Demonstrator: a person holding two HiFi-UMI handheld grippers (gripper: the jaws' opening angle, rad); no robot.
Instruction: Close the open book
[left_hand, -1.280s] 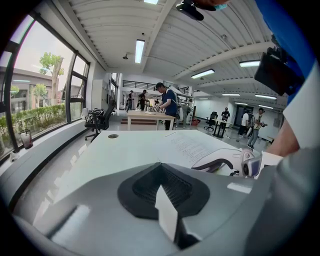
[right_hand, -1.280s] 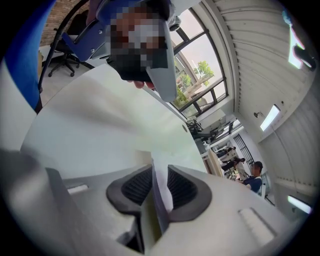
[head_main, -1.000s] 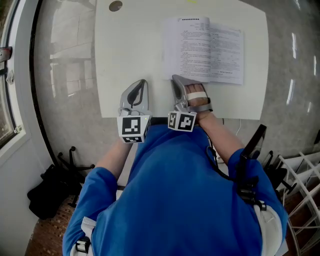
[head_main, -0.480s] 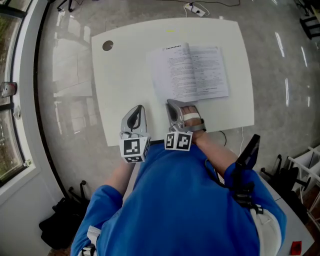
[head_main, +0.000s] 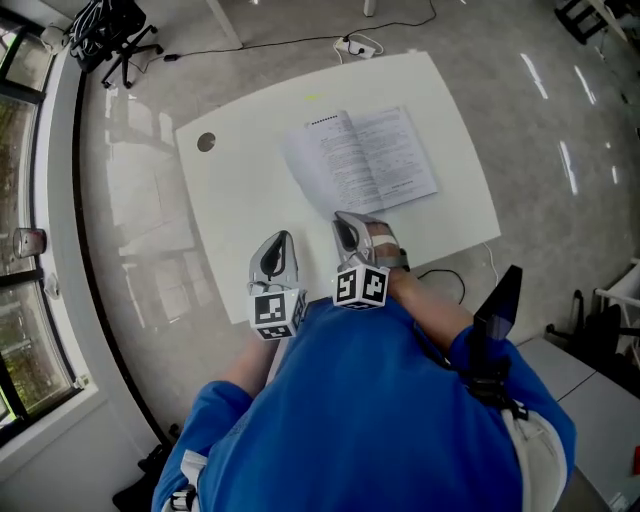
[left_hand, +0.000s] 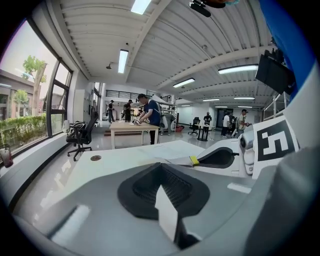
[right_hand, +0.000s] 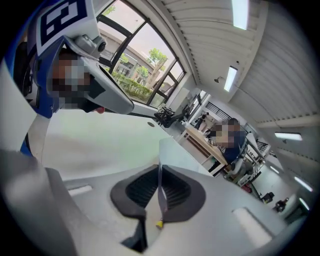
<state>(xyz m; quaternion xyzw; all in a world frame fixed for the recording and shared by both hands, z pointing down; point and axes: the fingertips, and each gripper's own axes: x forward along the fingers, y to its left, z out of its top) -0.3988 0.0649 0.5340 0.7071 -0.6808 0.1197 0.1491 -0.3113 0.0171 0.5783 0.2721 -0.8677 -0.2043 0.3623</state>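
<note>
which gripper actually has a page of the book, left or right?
The right gripper: its jaws have just been closing and now pinch a page of the book. The left gripper holds nothing, over the table.

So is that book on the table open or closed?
Open: the book lies spread on the white table, printed pages facing up.

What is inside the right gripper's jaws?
The right gripper has just been closing its jaws and pinches a page edge of the open book. The pads cover the pinched part, so the leaf count is hidden.
</note>
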